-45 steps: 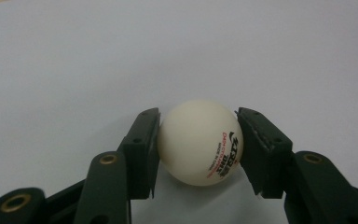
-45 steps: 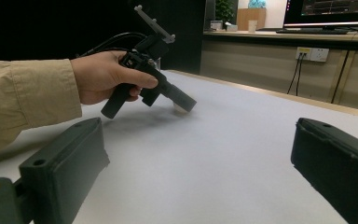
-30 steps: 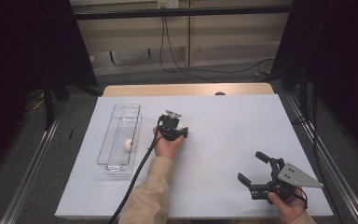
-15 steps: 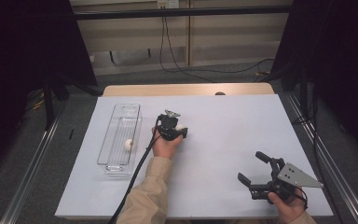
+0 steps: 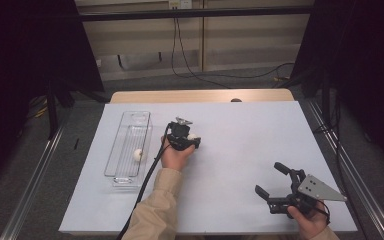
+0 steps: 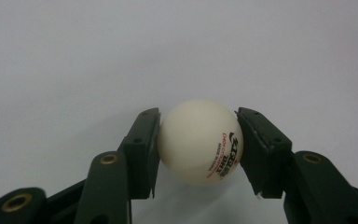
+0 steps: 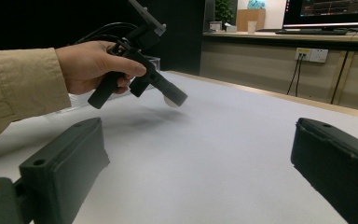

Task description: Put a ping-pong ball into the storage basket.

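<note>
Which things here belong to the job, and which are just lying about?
In the job:
- white ping-pong ball with printed logo, clamped in the left gripper
- clear plastic tray
- second white ball inside it

Lying about:
- right gripper, open and idle
- black cables on the floor

Clear tray [image 5: 128,131] holding second ball [image 5: 138,154]

- My high view looks forward and down from above my side of the white table [image 5: 240,150], taking in its whole top.
- My left gripper view sits close, looking along its jaws at the ping-pong ball [image 6: 200,141].
- My right gripper view looks low across the table at the left gripper [image 7: 170,95], also in the high view.
</note>
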`<action>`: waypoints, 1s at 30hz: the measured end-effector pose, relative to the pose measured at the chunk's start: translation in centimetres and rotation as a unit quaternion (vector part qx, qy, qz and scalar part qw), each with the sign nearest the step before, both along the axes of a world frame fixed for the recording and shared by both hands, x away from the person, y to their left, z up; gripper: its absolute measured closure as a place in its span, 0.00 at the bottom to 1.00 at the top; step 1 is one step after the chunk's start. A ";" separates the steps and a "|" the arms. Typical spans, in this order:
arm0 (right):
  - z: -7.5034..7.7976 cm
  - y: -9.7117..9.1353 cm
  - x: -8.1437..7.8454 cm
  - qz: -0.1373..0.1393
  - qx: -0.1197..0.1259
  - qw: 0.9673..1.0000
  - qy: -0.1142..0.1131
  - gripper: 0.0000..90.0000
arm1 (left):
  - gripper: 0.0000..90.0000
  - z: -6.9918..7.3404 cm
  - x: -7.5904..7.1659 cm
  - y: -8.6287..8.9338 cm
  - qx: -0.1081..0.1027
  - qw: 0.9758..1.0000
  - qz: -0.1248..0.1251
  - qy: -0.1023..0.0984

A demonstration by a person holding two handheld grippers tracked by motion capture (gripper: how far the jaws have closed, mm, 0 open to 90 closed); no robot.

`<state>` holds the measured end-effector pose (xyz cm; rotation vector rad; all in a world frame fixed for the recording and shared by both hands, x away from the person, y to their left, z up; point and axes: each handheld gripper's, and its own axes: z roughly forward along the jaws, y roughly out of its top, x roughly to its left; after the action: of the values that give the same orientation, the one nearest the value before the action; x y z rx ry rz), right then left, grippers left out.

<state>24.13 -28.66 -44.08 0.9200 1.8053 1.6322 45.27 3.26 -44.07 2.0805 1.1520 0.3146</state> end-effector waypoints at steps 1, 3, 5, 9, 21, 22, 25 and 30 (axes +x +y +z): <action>0.0 0.0 0.0 0.000 0.000 1.000 0.000 0.03 | 0.57 0.1 0.0 0.0 -0.003 1.000 0.000 0.002; 0.0 0.0 0.0 0.000 0.000 1.000 0.000 0.03 | 0.57 0.3 -0.1 0.1 -0.002 1.000 -0.001 0.000; 0.0 0.0 0.0 0.001 -0.001 1.000 0.000 0.03 | 0.57 0.4 -0.2 0.2 -0.003 1.000 -0.003 0.001; 0.0 0.0 0.0 0.001 -0.001 1.000 0.000 0.03 | 0.57 0.8 -0.4 0.3 -0.002 1.000 -0.004 0.001; 0.0 0.0 0.0 0.000 -0.001 1.000 -0.001 0.03 | 0.57 1.6 -0.8 0.8 -0.001 1.000 -0.010 0.010; 0.0 0.0 0.0 0.000 -0.001 1.000 0.000 0.03 | 0.57 1.6 -0.8 0.8 -0.001 1.000 -0.011 0.009; 0.0 0.0 0.0 0.001 0.000 1.000 -0.001 0.03 | 0.57 1.8 -0.8 1.0 -0.001 1.000 -0.012 0.011; 0.0 0.0 0.0 0.000 0.000 1.000 -0.001 0.03 | 0.57 2.0 -1.0 1.2 0.000 1.000 -0.013 0.012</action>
<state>24.11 -28.68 -44.06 0.9181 1.8046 1.6330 44.29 4.49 -42.04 2.1026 1.1376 0.2785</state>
